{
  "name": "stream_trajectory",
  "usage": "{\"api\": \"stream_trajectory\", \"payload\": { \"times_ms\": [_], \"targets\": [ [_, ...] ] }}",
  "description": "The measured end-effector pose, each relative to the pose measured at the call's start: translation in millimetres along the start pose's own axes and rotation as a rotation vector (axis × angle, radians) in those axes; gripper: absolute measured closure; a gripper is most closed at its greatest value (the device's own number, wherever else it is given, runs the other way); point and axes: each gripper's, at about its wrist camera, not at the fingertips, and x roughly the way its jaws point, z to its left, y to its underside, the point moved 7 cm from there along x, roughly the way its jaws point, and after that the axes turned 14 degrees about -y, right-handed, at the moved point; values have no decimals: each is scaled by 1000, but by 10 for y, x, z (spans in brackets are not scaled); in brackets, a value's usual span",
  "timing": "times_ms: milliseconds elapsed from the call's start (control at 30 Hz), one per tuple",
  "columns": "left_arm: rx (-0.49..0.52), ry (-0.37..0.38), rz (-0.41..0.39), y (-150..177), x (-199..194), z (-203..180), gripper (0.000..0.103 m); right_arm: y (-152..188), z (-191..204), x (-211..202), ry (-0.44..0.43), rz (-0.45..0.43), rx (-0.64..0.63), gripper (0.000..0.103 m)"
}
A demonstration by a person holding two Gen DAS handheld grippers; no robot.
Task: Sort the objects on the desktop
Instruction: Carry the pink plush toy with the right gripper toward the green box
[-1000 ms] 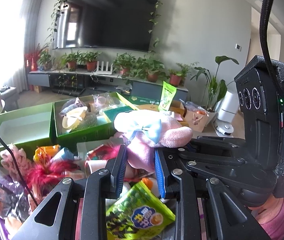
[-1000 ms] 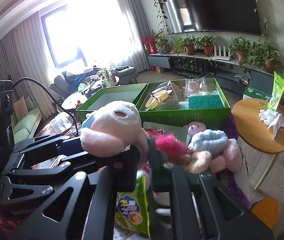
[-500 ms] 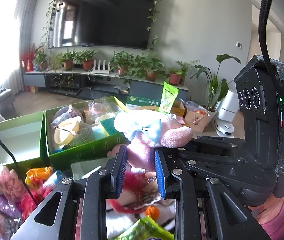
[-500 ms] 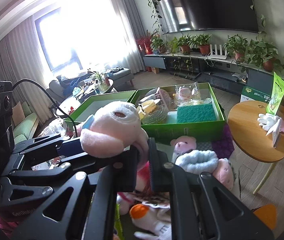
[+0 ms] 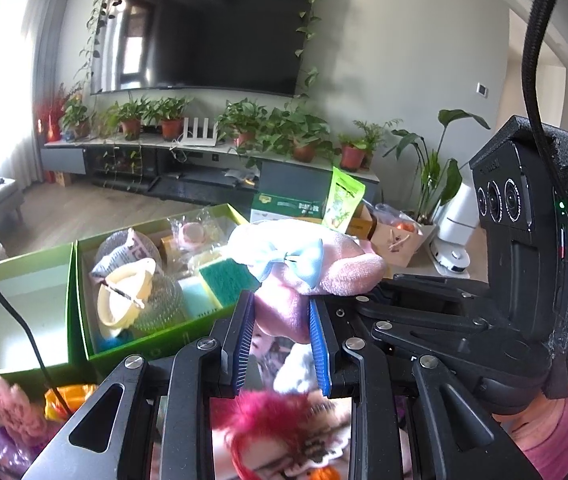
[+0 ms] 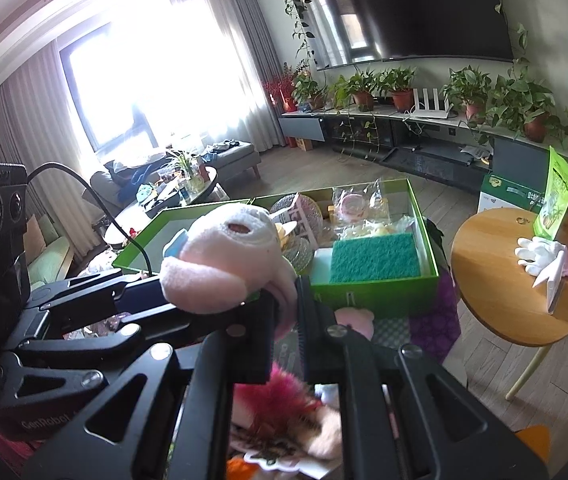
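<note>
A pink plush toy [image 5: 336, 272] with a light blue bow [image 5: 292, 260] hangs between both grippers above a cluttered pile. My left gripper [image 5: 280, 312] is shut on its lower part, the blue pads [image 5: 244, 332] pressing into the fabric. My right gripper [image 6: 286, 300] is shut on a thin fold of the same plush toy [image 6: 220, 260]. Just ahead stand two green boxes: an empty one [image 5: 16, 276] on the left and a filled one [image 5: 152, 344] holding a green sponge [image 6: 372, 256], a mesh scrubber and wrapped items.
Under the grippers lie a magenta feathery toy [image 5: 280, 420], other pink plush pieces [image 6: 354, 316] and small packets. A round wooden table [image 6: 484, 292] with a white glove and a green pouch stands to the right. A TV wall with potted plants is behind.
Both grippers have carried the plush toy forward towards the green boxes, which now look nearer. The green snack packet below has slid out of view. Both grips are unchanged.
</note>
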Motion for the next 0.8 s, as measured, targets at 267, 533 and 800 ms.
{"api": "stream_trajectory", "payload": {
  "times_ms": [267,533,800],
  "targets": [
    [33,-13,9,-198,223,-5,76,-162,-198,114,-14,-10,32,93],
    [35,-1,13,-539,478,55,76,-473,-387,229,-29,-31,30,93],
    [37,3,51,-729,830,90,76,-702,-664,401,-26,-21,45,93]
  ]
}}
